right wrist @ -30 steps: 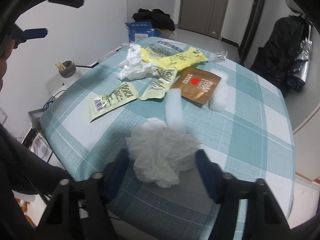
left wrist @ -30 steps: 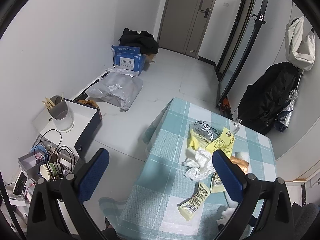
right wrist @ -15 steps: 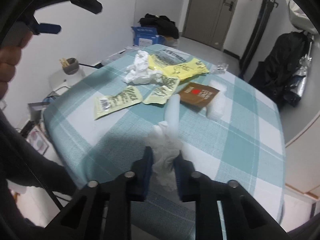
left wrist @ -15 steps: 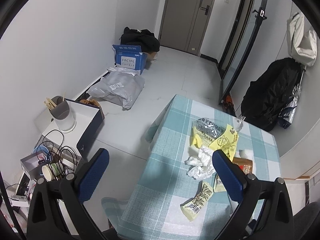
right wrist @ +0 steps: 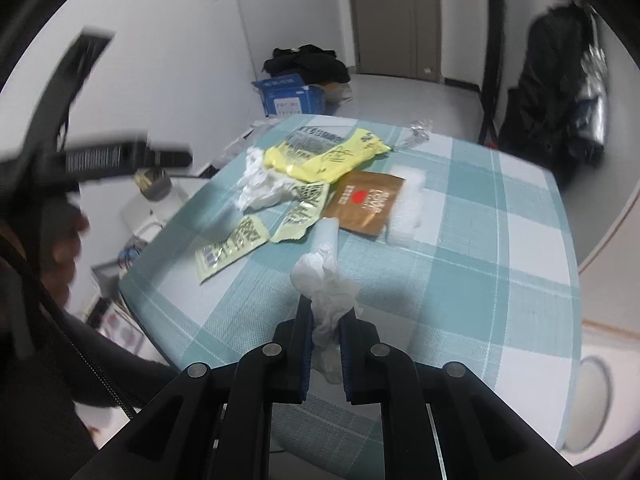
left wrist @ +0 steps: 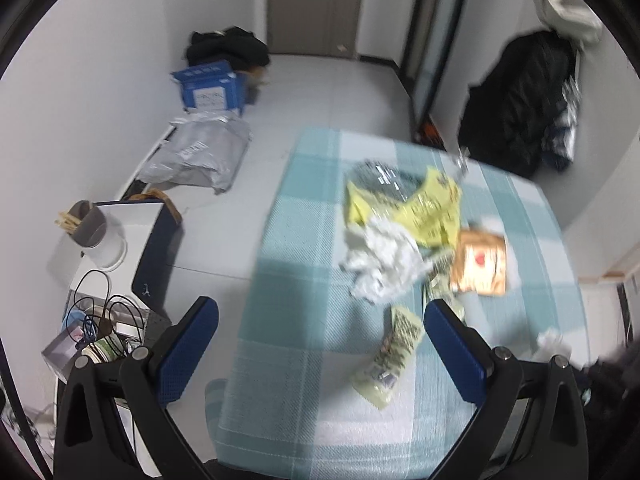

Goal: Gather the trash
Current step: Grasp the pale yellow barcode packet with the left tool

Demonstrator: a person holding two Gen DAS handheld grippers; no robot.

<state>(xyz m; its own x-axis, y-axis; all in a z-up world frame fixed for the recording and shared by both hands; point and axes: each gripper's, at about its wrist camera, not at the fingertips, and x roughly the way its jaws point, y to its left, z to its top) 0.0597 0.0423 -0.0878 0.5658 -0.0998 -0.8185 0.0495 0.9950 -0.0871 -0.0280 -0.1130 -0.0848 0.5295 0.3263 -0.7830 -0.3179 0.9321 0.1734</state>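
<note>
My right gripper (right wrist: 326,308) is closing, its pads pressing on a crumpled white tissue (right wrist: 324,276) held just above the checked tablecloth (right wrist: 480,280). Behind it lie a white foam roll (right wrist: 328,230), a brown packet (right wrist: 364,202), a foam piece (right wrist: 408,208), two yellow-green sachets (right wrist: 232,246), another crumpled tissue (right wrist: 260,184) and a yellow bag (right wrist: 332,156). My left gripper (left wrist: 320,308) hangs open with nothing in it over the table's near left part. The crumpled tissue (left wrist: 380,264), yellow bag (left wrist: 424,208), brown packet (left wrist: 480,264) and a sachet (left wrist: 392,360) lie between and beyond its fingers.
Left of the table stand a low shelf with tangled cables (left wrist: 100,320) and a cup of sticks (left wrist: 90,226). A grey bag (left wrist: 204,156) and blue box (left wrist: 210,90) lie on the floor. Black clothing (left wrist: 520,104) hangs at the right wall. A person's hand (right wrist: 64,248) is at left.
My right gripper has shut on the big tissue, squeezed it thin and raised it off the cloth. My left gripper has sunk toward the table and rolled.
</note>
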